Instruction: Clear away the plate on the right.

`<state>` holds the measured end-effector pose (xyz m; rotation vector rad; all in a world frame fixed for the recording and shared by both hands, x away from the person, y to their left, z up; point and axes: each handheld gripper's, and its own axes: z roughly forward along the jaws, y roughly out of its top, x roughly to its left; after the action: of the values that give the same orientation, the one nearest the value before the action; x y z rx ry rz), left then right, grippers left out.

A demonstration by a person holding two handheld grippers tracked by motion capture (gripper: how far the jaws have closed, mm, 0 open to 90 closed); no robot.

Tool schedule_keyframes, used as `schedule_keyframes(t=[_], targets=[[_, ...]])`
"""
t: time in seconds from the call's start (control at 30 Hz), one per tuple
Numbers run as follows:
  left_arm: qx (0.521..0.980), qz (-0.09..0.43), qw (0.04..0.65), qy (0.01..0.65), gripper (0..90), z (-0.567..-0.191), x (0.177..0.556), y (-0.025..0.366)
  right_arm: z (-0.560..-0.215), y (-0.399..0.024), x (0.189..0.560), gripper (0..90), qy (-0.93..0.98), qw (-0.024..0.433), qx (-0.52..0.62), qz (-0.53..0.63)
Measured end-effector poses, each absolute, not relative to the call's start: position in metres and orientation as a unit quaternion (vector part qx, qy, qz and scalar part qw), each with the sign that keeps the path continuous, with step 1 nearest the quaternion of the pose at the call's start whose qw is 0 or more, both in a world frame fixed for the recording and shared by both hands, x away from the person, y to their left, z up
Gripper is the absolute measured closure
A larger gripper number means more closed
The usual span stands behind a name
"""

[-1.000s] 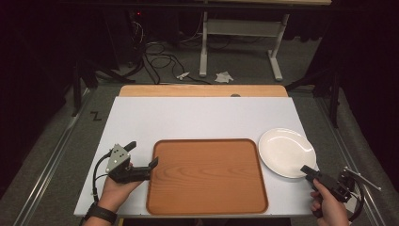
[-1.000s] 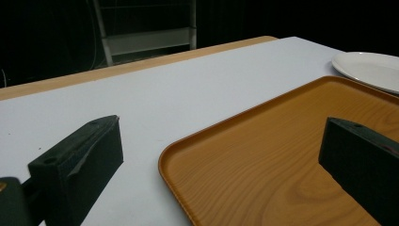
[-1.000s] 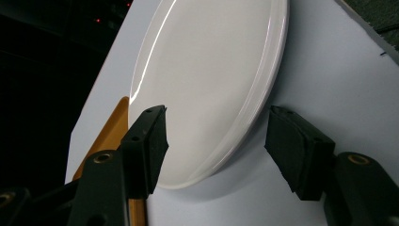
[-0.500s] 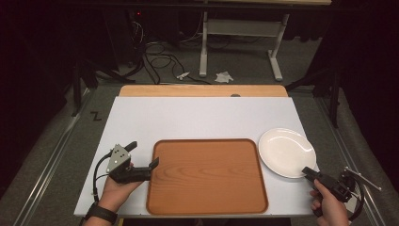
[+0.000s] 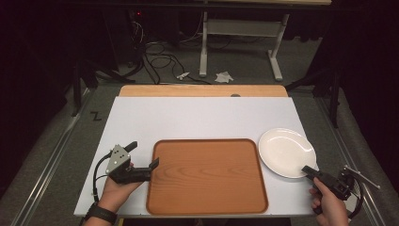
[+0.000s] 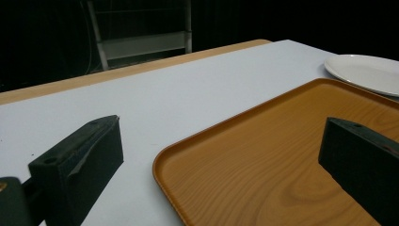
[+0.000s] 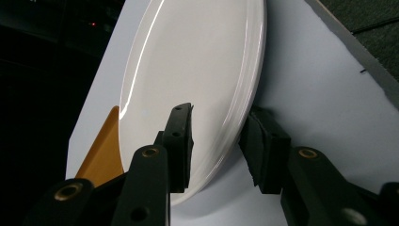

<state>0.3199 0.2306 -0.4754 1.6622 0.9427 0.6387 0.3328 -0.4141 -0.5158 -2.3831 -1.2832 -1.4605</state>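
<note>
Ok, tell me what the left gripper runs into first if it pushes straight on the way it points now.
Probably the wooden tray. The left gripper points at the tray's left rim, with its jaws wide open, one over the white table, one over the tray. The rim lies right ahead; height above it is unclear.

The plate is white, round and glossy, with a shallow well and a broad, softly stepped rim. It lies flat and upright on the white bench, near the bench's right edge and toward the person's side. Its left edge sits just beside the right rim of the wooden tray, seemingly not touching it. The plate holds nothing. In the right gripper view its near rim passes between two black fingers, one over the well and one outside the rim.
</note>
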Motion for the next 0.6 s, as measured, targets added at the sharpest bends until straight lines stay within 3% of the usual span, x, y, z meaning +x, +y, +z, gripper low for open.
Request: schedule_keyframes(t=[0.6], targets=[[0.697, 0.271, 0.537, 0.391, 0.9, -0.4742, 0.3182, 0.2290, -0.5156, -0.4110, 0.3366, 70.1, -0.417, 0.026, -0.780, -0.465]])
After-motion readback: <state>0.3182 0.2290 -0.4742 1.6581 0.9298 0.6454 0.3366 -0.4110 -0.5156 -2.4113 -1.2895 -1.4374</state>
